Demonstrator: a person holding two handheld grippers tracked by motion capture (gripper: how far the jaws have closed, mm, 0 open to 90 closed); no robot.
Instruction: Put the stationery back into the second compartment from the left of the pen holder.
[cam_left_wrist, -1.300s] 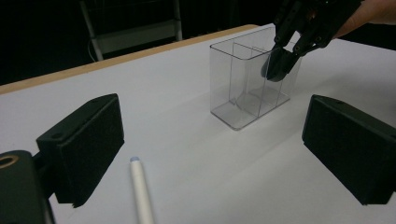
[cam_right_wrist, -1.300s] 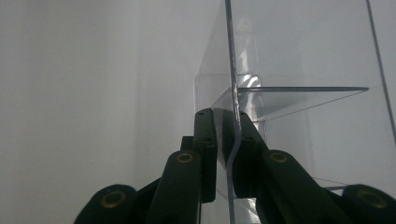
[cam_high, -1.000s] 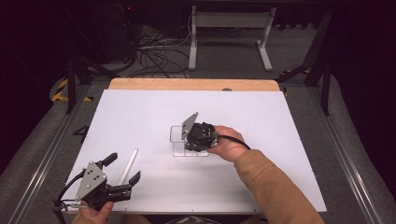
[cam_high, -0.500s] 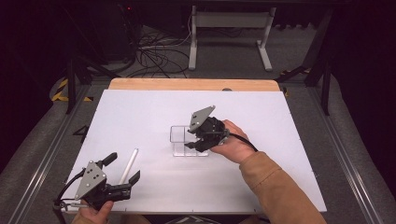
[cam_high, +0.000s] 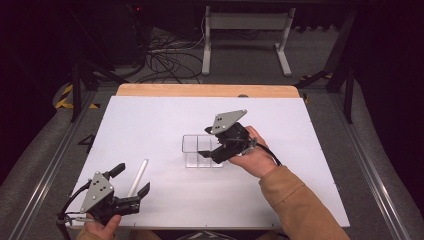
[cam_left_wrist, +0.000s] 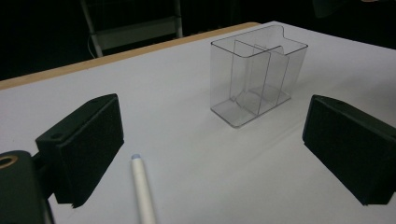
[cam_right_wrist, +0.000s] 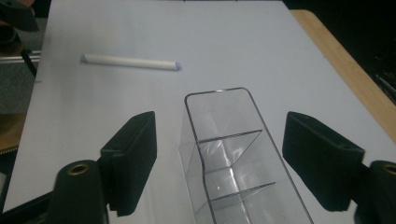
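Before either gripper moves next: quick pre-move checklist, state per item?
1. Right gripper open: ok, its jaws stand wide apart on either side of the clear organizer.
2. Organizer upright on the white table: ok.
3. Organizer compartments empty: ok, nothing seen between the dividers.
4. Left gripper open: ok, its jaws are spread with nothing between the pads.
5. White pen free to grasp: ok, it lies flat on the table between the left jaws, touching neither.
6. Right jaws touching the organizer walls: cannot tell; in the right gripper view a gap seems to show on both sides.
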